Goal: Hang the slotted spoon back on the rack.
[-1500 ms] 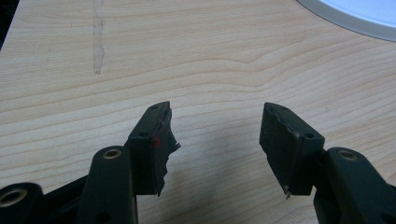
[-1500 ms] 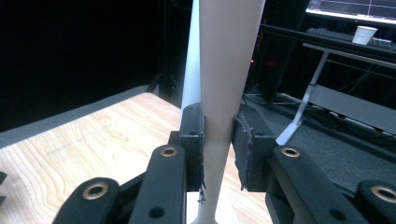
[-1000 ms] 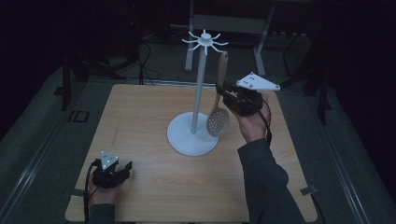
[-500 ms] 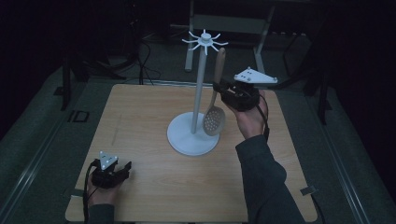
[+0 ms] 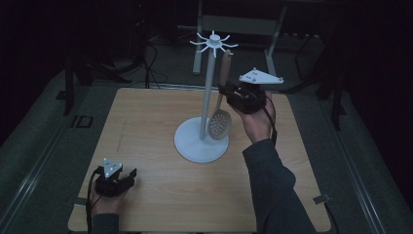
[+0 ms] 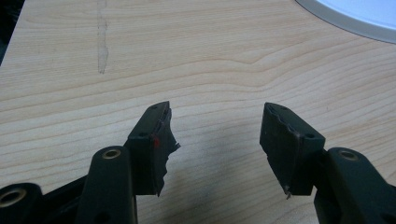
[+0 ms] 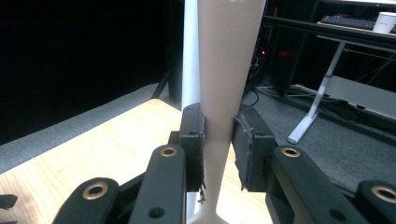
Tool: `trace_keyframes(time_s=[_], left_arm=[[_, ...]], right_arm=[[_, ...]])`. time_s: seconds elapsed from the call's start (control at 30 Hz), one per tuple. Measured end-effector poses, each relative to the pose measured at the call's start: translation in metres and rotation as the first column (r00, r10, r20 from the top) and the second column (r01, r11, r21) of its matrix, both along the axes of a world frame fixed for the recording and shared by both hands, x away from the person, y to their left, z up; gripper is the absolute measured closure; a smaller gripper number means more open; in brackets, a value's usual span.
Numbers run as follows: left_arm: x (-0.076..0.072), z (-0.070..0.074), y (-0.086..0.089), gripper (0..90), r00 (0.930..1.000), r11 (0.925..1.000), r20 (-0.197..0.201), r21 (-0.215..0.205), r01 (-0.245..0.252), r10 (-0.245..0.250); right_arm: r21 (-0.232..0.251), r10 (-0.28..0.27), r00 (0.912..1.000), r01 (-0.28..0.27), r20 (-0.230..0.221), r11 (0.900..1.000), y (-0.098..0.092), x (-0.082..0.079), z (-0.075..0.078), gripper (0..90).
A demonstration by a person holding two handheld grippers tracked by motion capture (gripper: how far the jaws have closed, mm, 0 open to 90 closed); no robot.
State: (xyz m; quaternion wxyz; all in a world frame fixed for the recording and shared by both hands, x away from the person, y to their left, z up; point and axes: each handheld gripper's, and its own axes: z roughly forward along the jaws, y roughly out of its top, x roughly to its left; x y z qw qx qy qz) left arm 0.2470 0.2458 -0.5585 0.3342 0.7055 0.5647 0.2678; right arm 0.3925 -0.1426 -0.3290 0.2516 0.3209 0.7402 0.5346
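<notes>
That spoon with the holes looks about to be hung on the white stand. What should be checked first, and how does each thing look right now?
1. Right gripper shut on the slotted spoon handle: ok, both jaws press it.
2. Spoon hanging upright, bowl down: ok.
3. Handle top on a hook of the rack: cannot tell, it is near the hooks but contact is unclear.
4. Rack base flat on the table: ok.
5. Left gripper out of the way: ok, open, resting at the near left corner.

One marking legible: the letters "ID" on a dark label (image 5: 80, 121) fixed just beside the left edge of the surface (image 5: 146, 146), high view. No other text, brand or number readable.
</notes>
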Motion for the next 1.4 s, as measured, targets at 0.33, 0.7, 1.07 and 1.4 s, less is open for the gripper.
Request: trace_keyframes(time_s=[0.33, 0.7, 1.07, 1.4], left_arm=[[0.000, 0.000, 0.000, 43.8, 1.0000, 1.0000, 0.003, -0.002, -0.002, 0.002], [0.000, 0.000, 0.000, 43.8, 1.0000, 1.0000, 0.006, -0.001, -0.001, 0.001], [0.000, 0.000, -0.001, 43.9, 1.0000, 1.0000, 0.002, 0.003, 0.003, -0.003], [0.000, 0.000, -0.001, 43.8, 1.0000, 1.0000, 0.002, 0.003, 0.004, -0.004]], right_arm=[[0.004, -0.005, 1.0000, 0.005, -0.005, 1.000, 0.005, 0.004, 0.000, 74.2], [0.021, 0.000, 1.0000, 0.000, -0.003, 1.000, 0.005, 0.004, -0.002, 70.3], [0.013, -0.026, 0.9996, 0.026, 0.011, 1.000, -0.002, 0.001, -0.008, 52.5], [0.005, -0.032, 0.9995, 0.032, -0.002, 0.999, -0.006, -0.006, -0.012, 40.7]])
